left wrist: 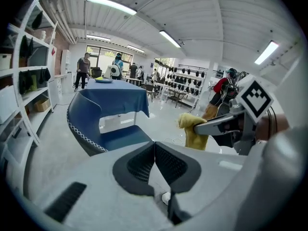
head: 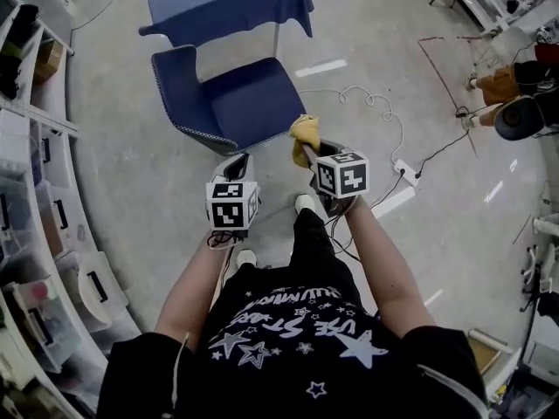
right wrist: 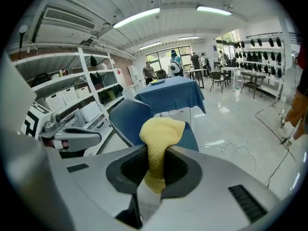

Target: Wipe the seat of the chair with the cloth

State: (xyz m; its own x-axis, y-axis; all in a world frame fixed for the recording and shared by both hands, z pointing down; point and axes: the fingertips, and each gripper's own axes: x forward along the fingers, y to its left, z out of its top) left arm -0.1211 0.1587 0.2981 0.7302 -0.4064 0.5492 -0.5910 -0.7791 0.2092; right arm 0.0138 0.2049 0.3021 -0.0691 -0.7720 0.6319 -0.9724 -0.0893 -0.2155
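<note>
The chair (head: 229, 103) stands on the floor (head: 384, 42), far from the person and a little to the left. It is dark blue, with a curved back along its left side and a line of pale stitching at the edge. Its seat (head: 255, 105) is bare. Just beyond it is a worktop (head: 225, 3) draped in a blue cover.

The right tool (right wrist: 155, 154) is pinching the cloth (right wrist: 161, 129), a yellow, knitted-looking rag. Its jaws are closed on a narrow waist of the fabric, and a bunched lump swells out beyond the tips. In the head view the cloth sits at the near right corner of the seat. The left gripper view shows it hanging in the air to the right of the chair, with floor showing between it and the seat, so it is apart from the seat.

The left tool (left wrist: 154, 152) is held to the left of the right one, near the chair's near edge. Its jaws are pressed together with nothing between them.

A pale cable (head: 377, 105) loops across the floor to the right of the chair. Shelves (head: 39, 199) with bins curve along the left side of the room. Several people (left wrist: 84, 70) stand at the far end, by the windows.
</note>
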